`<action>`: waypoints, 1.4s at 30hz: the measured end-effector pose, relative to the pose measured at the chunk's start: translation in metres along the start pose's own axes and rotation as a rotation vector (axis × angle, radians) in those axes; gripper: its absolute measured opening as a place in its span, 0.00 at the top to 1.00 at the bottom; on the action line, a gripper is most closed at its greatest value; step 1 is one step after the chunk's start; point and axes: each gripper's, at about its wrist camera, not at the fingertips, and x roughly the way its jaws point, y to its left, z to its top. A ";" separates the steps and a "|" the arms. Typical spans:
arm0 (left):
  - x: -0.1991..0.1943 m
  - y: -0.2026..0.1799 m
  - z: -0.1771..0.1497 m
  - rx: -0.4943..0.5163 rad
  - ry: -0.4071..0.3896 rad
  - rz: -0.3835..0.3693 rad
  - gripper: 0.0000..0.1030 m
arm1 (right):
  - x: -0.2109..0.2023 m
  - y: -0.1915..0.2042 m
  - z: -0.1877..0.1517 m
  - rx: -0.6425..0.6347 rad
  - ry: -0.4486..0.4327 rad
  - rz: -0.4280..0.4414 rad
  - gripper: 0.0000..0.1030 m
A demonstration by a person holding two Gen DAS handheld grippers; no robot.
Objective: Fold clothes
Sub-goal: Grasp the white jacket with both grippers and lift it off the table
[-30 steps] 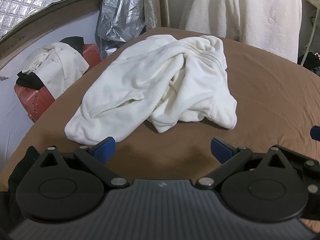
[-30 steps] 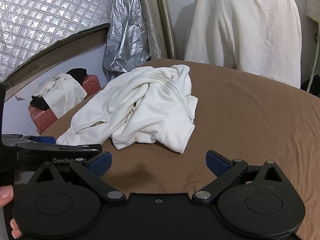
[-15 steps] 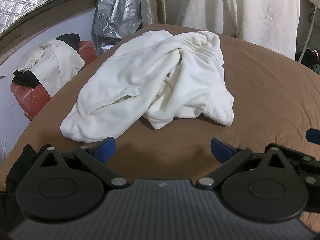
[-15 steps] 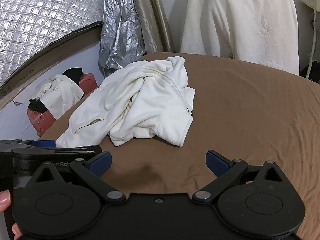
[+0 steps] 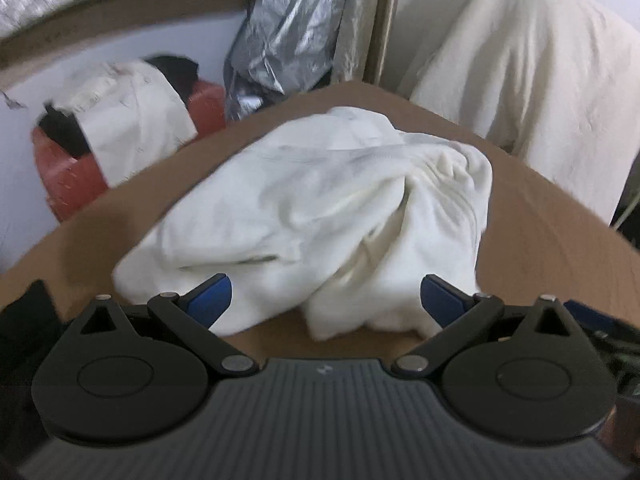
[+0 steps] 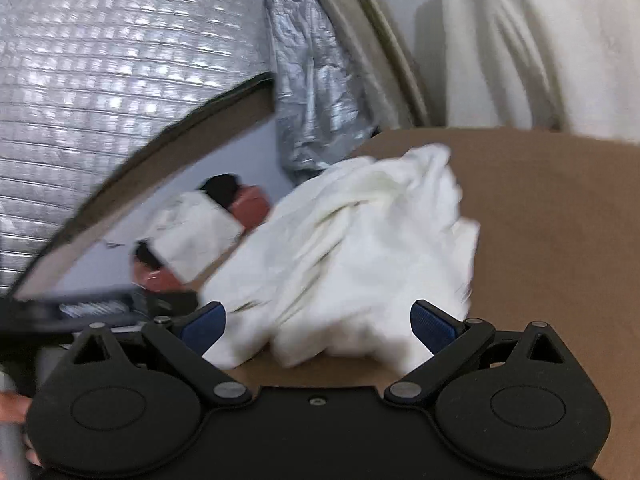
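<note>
A crumpled white fleece garment [image 5: 320,216] lies in a heap on the brown bed cover [image 5: 560,248]. My left gripper [image 5: 325,300] is open, its blue pads level with the heap's near edge, which lies between them. In the right wrist view the same white garment [image 6: 352,256] fills the middle. My right gripper [image 6: 318,326] is open too, with the garment's near folds between its blue fingertips [image 6: 432,326]. Neither gripper holds cloth. Both views are blurred by motion.
A red suitcase [image 5: 68,176] with white and black clothes on it stands left of the bed. Crumpled silver foil [image 5: 288,36] hangs behind, and a cream robe [image 5: 532,68] hangs at the back right. Quilted silver insulation [image 6: 112,60] covers the left wall. The brown cover [image 6: 560,220] stretches to the right.
Both grippers have moved forward and down toward the white garment; its near edge now sits between the fingers of each. The right view has also swung left. Both stay open.
</note>
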 end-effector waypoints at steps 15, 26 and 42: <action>0.125 0.163 0.016 -0.271 -0.096 0.170 0.10 | 0.087 -0.047 0.052 -0.056 0.025 -0.044 0.12; 0.193 0.241 -0.016 -0.592 -0.053 -0.016 0.00 | 0.218 -0.078 0.062 0.107 0.171 -0.103 0.38; 0.236 0.159 -0.042 -0.644 0.285 -0.851 0.11 | 0.177 -0.010 0.013 0.083 0.258 0.201 0.55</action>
